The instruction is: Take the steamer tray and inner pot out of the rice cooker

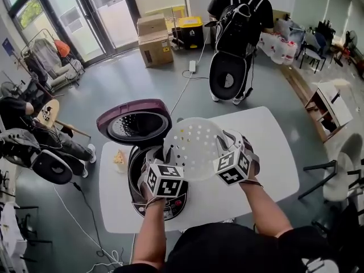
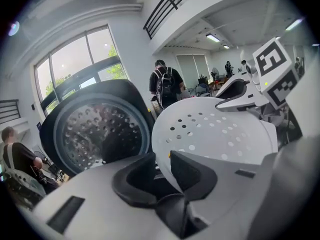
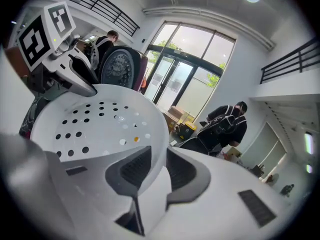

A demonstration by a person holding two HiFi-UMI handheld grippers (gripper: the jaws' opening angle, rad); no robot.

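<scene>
White table (image 1: 273,152) carrying rice cooker (image 1: 170,206), purple lid (image 1: 133,124) flipped open. Perforated white steamer tray (image 1: 193,144) up in the air, tilted, over cooker's right edge. 2 grippers on tray: left gripper (image 2: 162,166) pinching left rim, right gripper (image 3: 157,164) pinching right rim. Inner pot (image 1: 136,162) probably inside cooker, mostly hidden.

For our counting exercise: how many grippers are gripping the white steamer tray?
2. The left gripper clamps the steamer tray's left rim, above the open rice cooker. The right gripper clamps its right rim, over the white table. Neither grip is hidden.
</scene>
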